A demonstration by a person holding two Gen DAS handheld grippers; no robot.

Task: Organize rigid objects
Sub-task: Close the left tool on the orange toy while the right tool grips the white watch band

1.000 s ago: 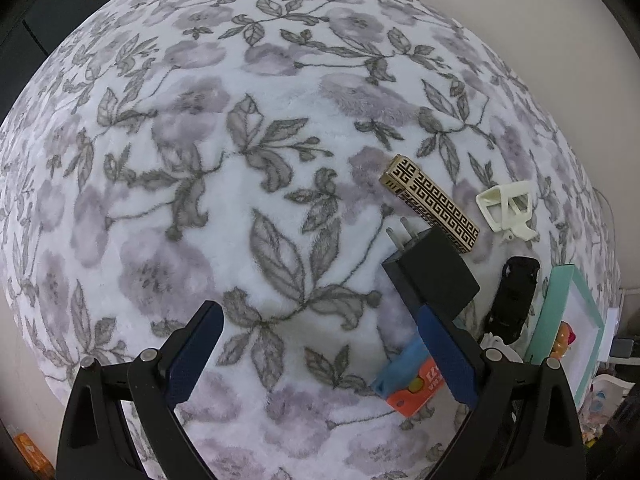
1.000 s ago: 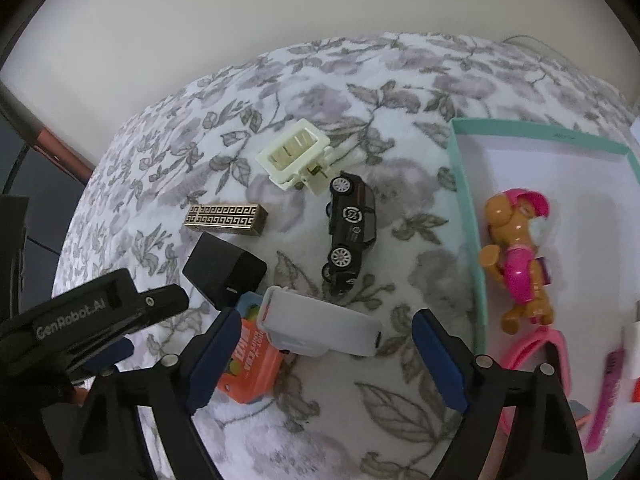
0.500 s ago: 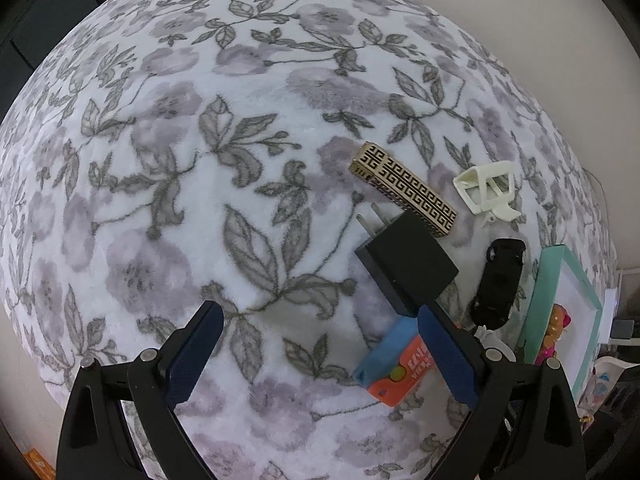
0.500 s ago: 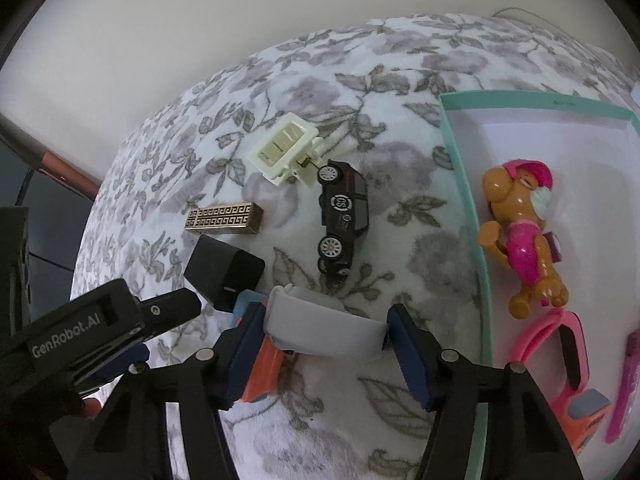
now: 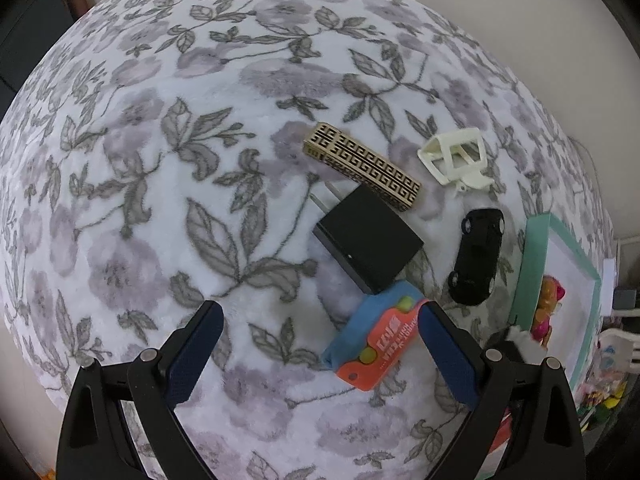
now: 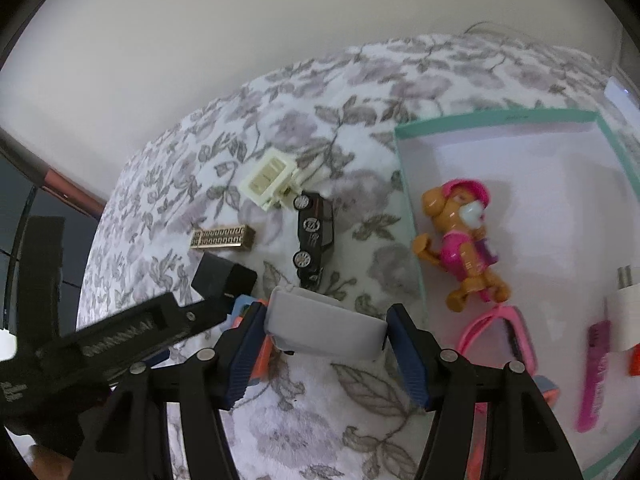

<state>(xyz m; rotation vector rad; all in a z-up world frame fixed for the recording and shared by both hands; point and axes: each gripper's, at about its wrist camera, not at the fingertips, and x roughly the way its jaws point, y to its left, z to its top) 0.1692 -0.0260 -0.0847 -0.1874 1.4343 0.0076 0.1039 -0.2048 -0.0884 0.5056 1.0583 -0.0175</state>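
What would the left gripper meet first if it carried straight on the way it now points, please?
Probably just the bare floral blanket: the left gripper points down at it, jaws open and empty. The orange and blue card lies just by its right finger.

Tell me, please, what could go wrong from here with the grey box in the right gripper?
The right gripper clamps the grey box only by its short ends, so it could pivot or slip on the way to the teal tray. The tray's near wall stands in the path and could catch the box. The toy dog and pink sunglasses leave little room near that wall.
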